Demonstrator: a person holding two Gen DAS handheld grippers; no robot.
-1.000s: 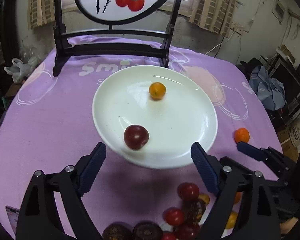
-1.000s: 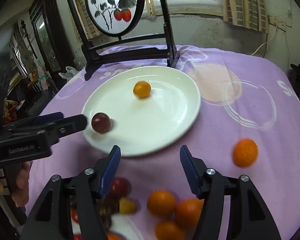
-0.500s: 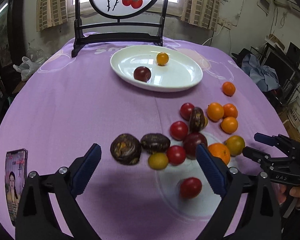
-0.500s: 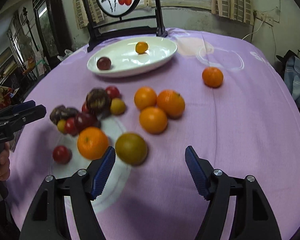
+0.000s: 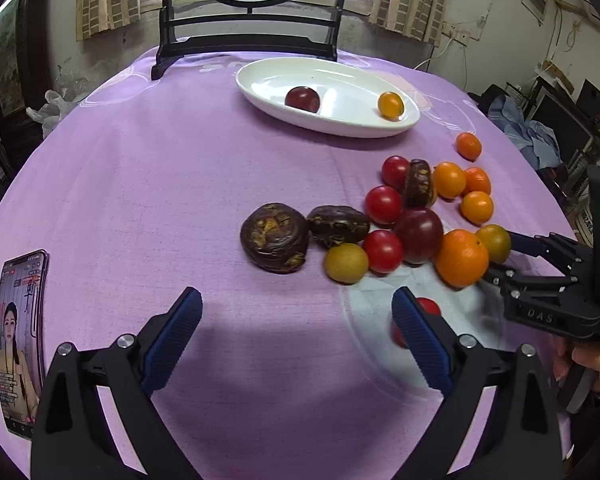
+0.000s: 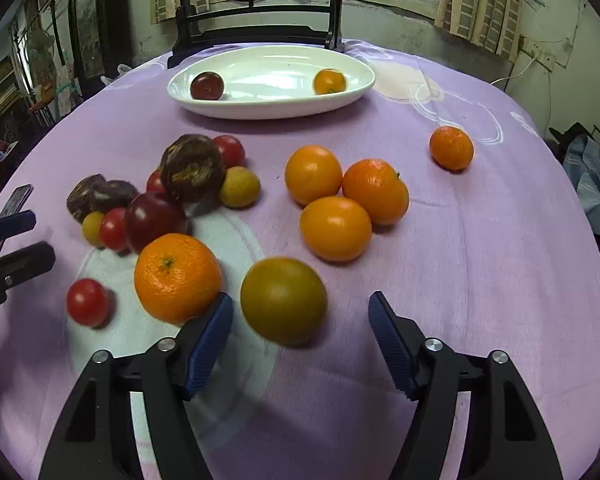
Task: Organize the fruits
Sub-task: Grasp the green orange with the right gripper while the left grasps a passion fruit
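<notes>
A white plate (image 5: 340,124) (image 6: 260,110) at the far side holds a dark red fruit (image 5: 302,99) (image 6: 207,85) and a small orange fruit (image 5: 391,105) (image 6: 329,81). Several tomatoes, oranges and dark brown fruits lie loose on the purple cloth. My left gripper (image 5: 296,342) is open and empty, short of a dark brown fruit (image 5: 275,237); a red tomato (image 5: 426,308) shows behind its right finger. My right gripper (image 6: 300,340) is open, its fingers on either side of an olive-yellow fruit (image 6: 284,300), not touching. A big orange (image 6: 177,276) lies beside its left finger.
A phone (image 5: 20,340) lies on the cloth at the near left. A black-framed round screen (image 5: 252,12) stands behind the plate. The table edge curves off on both sides, with clutter beyond the right edge (image 5: 540,140).
Both grippers have pulled back from the plate toward the near side of the table. The right gripper has closed in on the olive-yellow fruit. Both stay open.
</notes>
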